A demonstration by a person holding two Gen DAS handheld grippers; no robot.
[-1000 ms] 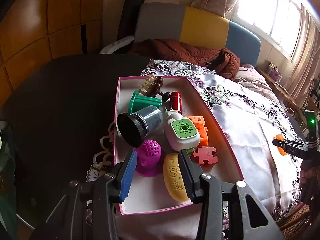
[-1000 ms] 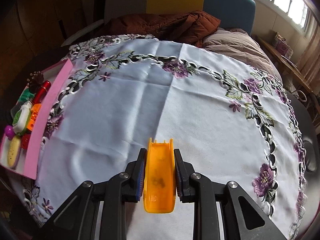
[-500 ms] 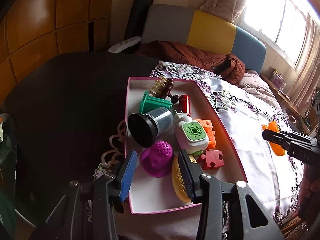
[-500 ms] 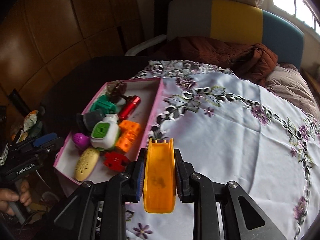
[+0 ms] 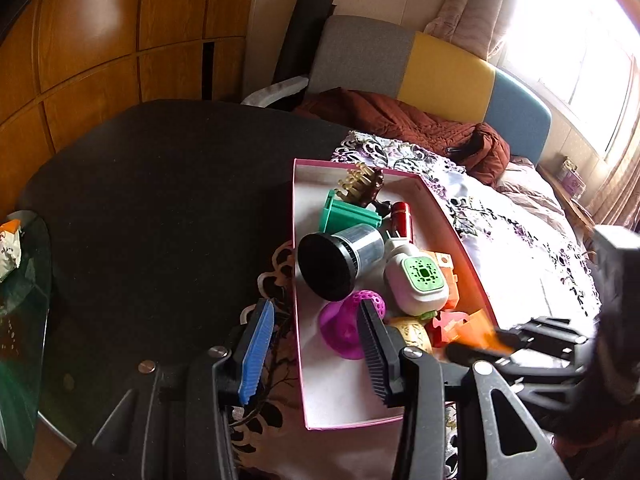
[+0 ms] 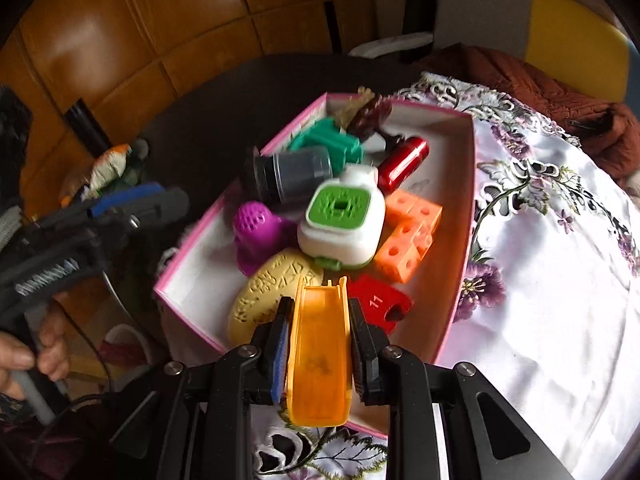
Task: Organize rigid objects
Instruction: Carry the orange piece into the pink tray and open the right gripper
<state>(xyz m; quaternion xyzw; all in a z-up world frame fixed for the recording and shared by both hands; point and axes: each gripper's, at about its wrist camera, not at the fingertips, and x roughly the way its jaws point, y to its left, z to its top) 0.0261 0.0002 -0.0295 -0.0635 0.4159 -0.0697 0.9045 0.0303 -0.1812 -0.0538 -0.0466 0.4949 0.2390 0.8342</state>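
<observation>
My right gripper [image 6: 318, 320] is shut on an orange channel-shaped plastic piece [image 6: 320, 360]. It hangs over the near end of the pink box [image 6: 466, 216], above a yellow oval [image 6: 272, 292] and a red puzzle piece [image 6: 380, 300]. The box also holds a green-and-white device [image 6: 344, 224], orange cube blocks [image 6: 408, 236], a purple perforated toy [image 6: 256, 232], a black-lidded cup [image 6: 288, 172] and a red cylinder [image 6: 404, 160]. My left gripper [image 5: 316, 344] is open, and its jaws straddle the box's left wall [image 5: 298, 360] without pressing it. In the left wrist view the right gripper [image 5: 480, 344] comes in blurred from the right.
The box sits at the edge of a white embroidered cloth [image 6: 540, 280] on a dark round table [image 5: 160, 180]. A sofa with a brown blanket [image 5: 400, 120] stands behind. A glass side table [image 5: 24, 300] is at the left. A person's hand [image 6: 24, 352] holds the left gripper.
My right gripper carried the orange piece leftward across the cloth to the box's near end. The left gripper slid slightly left, so the box wall now lies between its jaws.
</observation>
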